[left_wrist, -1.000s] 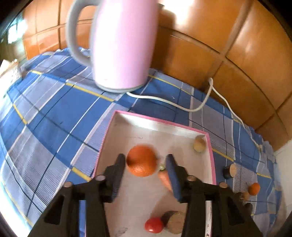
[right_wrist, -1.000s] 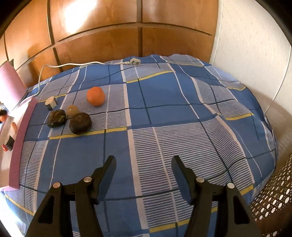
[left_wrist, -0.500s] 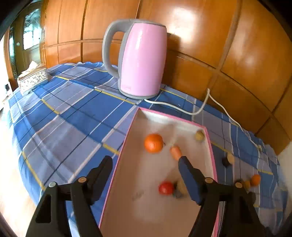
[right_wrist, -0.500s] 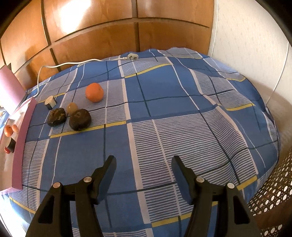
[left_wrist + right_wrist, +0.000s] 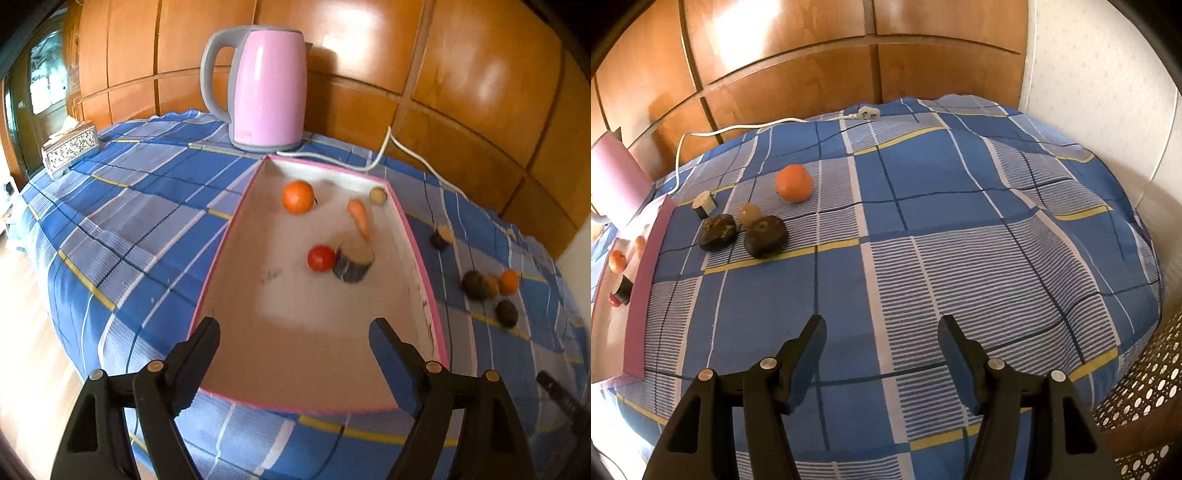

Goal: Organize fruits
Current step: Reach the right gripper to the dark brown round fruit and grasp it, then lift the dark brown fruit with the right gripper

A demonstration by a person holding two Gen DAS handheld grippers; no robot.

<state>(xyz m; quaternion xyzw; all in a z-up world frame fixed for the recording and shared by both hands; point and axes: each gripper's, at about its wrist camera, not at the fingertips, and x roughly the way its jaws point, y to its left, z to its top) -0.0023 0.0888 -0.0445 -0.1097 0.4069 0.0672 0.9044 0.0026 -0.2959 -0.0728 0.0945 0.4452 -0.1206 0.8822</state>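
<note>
Fruit sits in two groups on your blue checked cloth (image 5: 923, 206). Going left to right in the left wrist view: a patterned tissue box (image 5: 70, 149) lies at 9 o'clock near the cloth's edge, and a pink kettle (image 5: 266, 88) stands at 12 o'clock, its white cord (image 5: 384, 155) trailing off to the right. In front of it is the pink-rimmed tray (image 5: 417, 243), holding an orange (image 5: 298, 196) at the far end, a red tomato (image 5: 321, 258) touching a dark-skinned cut chunk (image 5: 352, 262), a carrot (image 5: 360, 218) and a small pale round piece (image 5: 378, 195) in the far right corner.

Your left gripper (image 5: 295, 338) hangs over the tray's near end; its jaws have just been opening, now stand wide, and nothing is between them.

In the right wrist view, loose pieces lie at 10 to 11 o'clock, beside the tray: a small cut piece (image 5: 704, 202), two dark lumps (image 5: 717, 228) (image 5: 766, 236) with a pale ball (image 5: 750, 214) between them, and a second orange (image 5: 794, 183) further back. Your right gripper (image 5: 882, 338) hovers over bare cloth, well apart from them, fingers moderately spread and empty.
</note>
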